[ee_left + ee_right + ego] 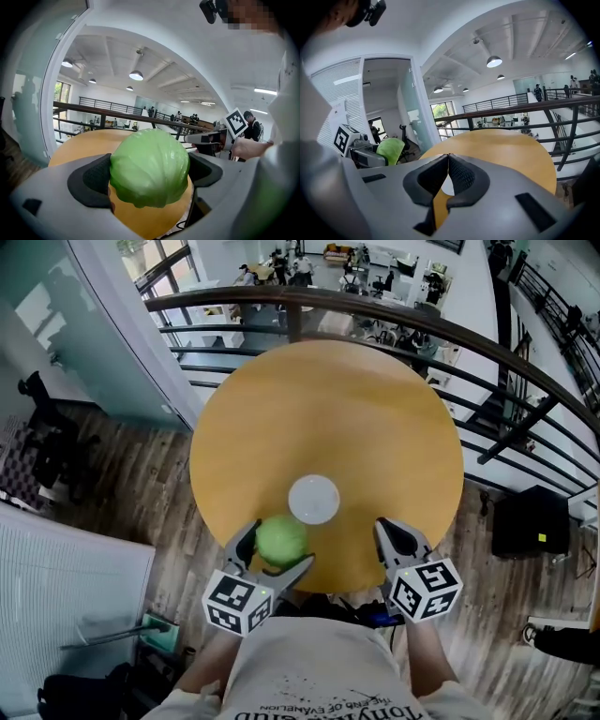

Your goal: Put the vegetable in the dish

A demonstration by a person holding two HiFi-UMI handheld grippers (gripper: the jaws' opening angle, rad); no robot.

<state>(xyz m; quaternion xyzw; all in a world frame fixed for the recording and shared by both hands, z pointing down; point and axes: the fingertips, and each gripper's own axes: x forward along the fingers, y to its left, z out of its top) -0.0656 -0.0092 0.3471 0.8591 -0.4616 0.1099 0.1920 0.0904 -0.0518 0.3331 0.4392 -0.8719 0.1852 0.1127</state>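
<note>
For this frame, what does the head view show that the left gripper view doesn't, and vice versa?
Head view only: the white dish, beyond the cabbage. Left gripper view only: black pads pressed against the cabbage's sides, plus ceiling lamps. Both: the cabbage held in the left tool, the round wooden table, the right tool.

Shirt: upside-down print, large word starting "Tony", remainder unclear; smaller line seems to end "OF EVANGELION" | left marker cube, right marker cube: black-and-white square codes | wall sheet: print too small to read
</note>
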